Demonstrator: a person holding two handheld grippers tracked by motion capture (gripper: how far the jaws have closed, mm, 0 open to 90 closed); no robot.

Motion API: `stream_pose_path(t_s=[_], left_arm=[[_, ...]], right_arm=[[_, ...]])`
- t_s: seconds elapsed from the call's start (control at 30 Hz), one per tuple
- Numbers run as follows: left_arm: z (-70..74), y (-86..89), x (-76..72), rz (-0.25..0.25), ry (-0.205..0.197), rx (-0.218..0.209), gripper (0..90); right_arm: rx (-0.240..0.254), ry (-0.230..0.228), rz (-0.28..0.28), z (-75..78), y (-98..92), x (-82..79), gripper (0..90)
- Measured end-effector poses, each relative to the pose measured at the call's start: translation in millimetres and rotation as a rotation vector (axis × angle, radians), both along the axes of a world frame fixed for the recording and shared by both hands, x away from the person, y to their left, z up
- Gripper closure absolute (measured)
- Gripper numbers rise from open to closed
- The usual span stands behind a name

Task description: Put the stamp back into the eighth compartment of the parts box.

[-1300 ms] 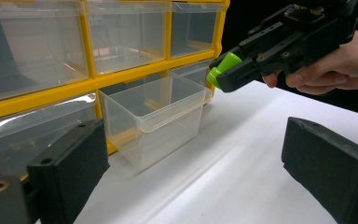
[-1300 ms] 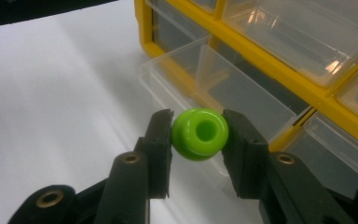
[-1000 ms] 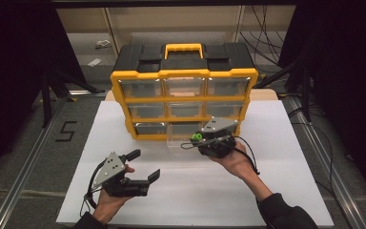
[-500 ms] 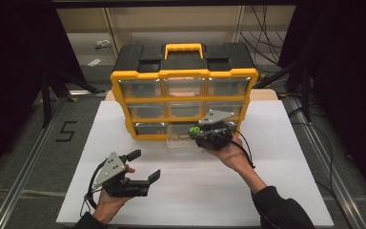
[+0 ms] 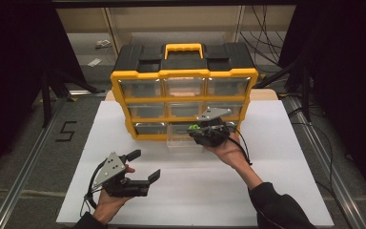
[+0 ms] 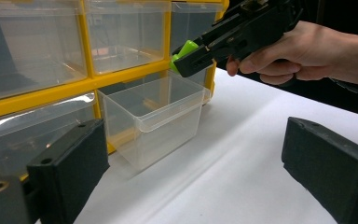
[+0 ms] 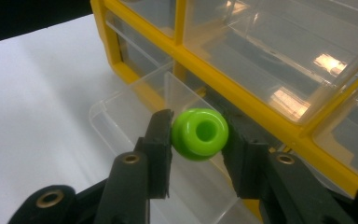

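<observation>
The right tool (image 7: 199, 135) pinches a bright green ring-shaped bead (image 7: 200, 133) between its two black jaws, one pad pressed to each side, the hole of the bead facing the camera that rides on it. From the left gripper view, the same tool (image 6: 186, 58) hangs just above the far rim of a clear plastic drawer (image 6: 154, 119), with the green bead (image 6: 182, 50) at its tip. That drawer is pulled out of the bottom row of a yellow-framed parts cabinet (image 5: 183, 78) and sticks forward over the bench (image 5: 276, 191); in the high view the drawer (image 5: 181, 141) sits just left of the right tool (image 5: 198, 131), whose body rests in the person's right hand (image 5: 226, 150).

The left tool (image 5: 145, 166) is well apart from the cabinet, low at the near left of the white bench, held in the left hand (image 5: 109, 202). Its jaws stand spread wide with nothing between them, pointing toward the open drawer.

The cabinet carries a black top with a yellow handle (image 5: 184, 49), and its other clear drawers are closed.
</observation>
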State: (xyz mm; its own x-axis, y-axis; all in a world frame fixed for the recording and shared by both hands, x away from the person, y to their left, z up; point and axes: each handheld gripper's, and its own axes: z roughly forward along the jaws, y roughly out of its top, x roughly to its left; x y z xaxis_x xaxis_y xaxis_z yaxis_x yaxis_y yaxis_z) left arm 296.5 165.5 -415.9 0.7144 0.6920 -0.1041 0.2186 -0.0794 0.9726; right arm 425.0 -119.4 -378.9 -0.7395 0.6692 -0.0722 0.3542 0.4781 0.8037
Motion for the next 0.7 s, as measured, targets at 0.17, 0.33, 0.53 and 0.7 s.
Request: stream_pose_path(t_s=[0.17,0.33,0.53,0.7], left_arm=[[0.0,0.2,0.1,0.001,0.0,0.0,6.8],[0.2,0.2,0.1,0.0,0.0,0.0,6.8],[0.2,0.0,-0.1,-0.001,-0.001,-0.002,6.8],[0.7,0.2,-0.3,-0.001,-0.003,-0.002,6.8]], right_arm=[[0.002,0.019,-0.006,-0.9,0.1,3.5,64.8],[-0.004,0.034,-0.006,-4.1,1.0,5.3,64.8],[-0.011,0.045,-0.005,-7.3,1.6,7.3,64.7],[-0.018,0.052,-0.005,-9.8,2.9,8.2,64.7]])
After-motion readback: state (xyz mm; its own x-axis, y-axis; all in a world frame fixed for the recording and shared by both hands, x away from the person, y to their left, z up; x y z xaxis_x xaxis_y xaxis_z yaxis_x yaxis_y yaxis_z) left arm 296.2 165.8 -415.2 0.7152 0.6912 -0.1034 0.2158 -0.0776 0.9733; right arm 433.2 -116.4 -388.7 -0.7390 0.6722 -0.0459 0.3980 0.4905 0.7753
